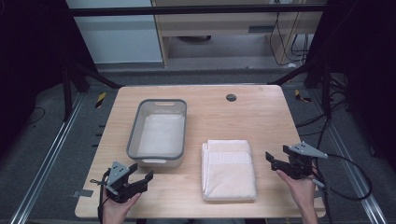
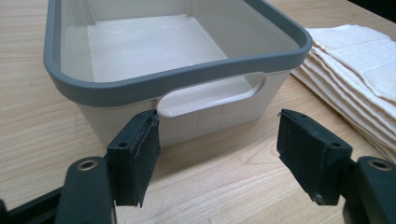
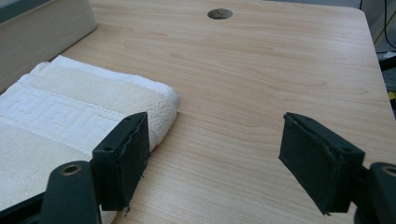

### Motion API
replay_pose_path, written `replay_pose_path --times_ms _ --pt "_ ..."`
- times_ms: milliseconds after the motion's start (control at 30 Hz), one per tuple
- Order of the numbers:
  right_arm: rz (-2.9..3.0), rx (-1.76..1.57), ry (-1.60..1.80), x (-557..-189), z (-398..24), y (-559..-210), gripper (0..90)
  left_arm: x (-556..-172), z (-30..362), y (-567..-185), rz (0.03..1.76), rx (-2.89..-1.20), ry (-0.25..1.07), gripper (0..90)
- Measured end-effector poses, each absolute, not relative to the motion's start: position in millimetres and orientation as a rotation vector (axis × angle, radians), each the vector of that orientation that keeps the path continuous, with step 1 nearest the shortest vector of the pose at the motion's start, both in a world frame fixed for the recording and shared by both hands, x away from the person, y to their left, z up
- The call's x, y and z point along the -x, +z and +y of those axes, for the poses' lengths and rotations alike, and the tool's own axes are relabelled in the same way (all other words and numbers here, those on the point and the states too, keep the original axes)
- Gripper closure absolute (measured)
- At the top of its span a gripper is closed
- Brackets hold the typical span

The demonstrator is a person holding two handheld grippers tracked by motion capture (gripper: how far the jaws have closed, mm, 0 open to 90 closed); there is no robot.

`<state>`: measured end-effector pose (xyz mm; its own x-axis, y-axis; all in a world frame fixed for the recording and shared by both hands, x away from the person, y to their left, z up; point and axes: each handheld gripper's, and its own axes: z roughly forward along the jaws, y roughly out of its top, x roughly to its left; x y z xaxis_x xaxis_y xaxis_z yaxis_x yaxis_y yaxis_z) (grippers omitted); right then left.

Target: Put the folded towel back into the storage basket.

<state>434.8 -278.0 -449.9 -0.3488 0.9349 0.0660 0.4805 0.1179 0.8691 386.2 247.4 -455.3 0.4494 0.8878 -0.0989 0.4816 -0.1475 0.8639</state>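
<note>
towel point(image 3: 70, 112) cut off at left, right tool point(image 3: 215, 163) agape

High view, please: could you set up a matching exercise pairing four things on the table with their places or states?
1. grey-rimmed white plastic bin
2. folded cream towel
3. left gripper
4. round dark hole in the wooden table

a. far edge of the table
b. right of the bin
c. left of centre, empty
d. open, near the bin's handle

Pairs: 1-c, 2-b, 3-d, 4-a
</note>
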Motion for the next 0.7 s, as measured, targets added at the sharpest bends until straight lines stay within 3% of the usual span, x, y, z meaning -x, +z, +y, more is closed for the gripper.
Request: replay_pose_path --times_ms 700 --pt "1.901 -1.348 1.182 -439 -273 -439 22.7 -384 222 -438 1.098 -1.825 0.536 28.2"
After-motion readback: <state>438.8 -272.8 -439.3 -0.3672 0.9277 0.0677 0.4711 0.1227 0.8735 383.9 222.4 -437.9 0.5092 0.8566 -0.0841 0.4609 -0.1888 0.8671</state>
